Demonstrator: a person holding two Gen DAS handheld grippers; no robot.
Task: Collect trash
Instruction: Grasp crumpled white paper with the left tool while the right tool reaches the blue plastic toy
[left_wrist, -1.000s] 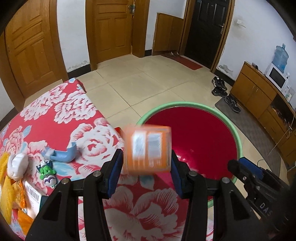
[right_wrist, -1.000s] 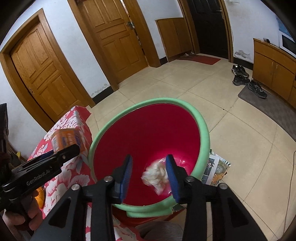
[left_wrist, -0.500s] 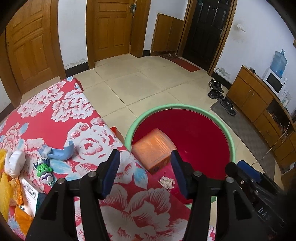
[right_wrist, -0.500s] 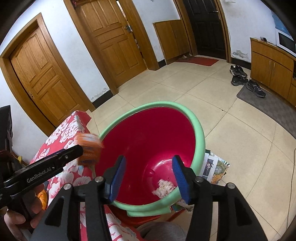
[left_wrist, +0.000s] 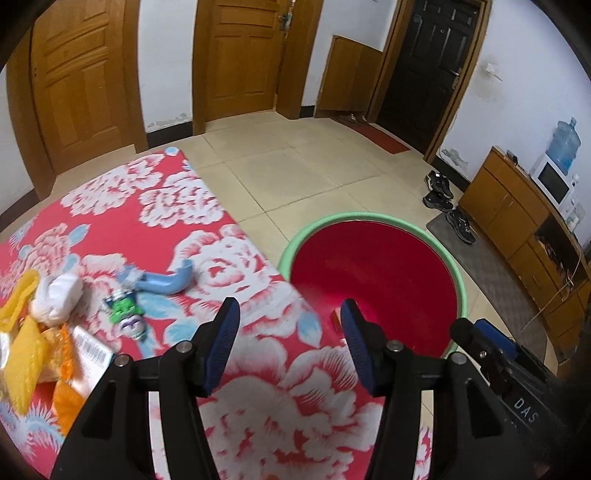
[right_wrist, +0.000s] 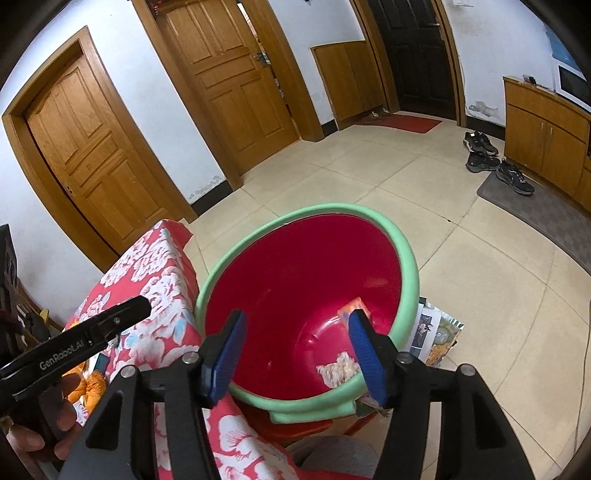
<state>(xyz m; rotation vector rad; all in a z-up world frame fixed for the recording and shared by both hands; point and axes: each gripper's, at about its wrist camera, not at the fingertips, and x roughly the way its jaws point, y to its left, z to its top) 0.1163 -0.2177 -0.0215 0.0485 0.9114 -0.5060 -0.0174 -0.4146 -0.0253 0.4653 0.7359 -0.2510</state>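
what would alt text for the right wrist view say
The right claw, empty and opening, hangs above a red basin with a green rim, an orange box and crumpled tissue inside. The floral table is beside it.

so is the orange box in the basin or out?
In: the orange box lies inside the red basin, against its wall, beside a crumpled wrapper.

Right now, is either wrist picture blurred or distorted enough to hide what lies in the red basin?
Left wrist view: the flowered cloth and the toys on it are smeared by motion, the door frames bow from the fisheye lens, and the basin floor is mostly hidden. Right wrist view: sharper, with the same curved edges; the orange box and the white wad in the basin read clearly.
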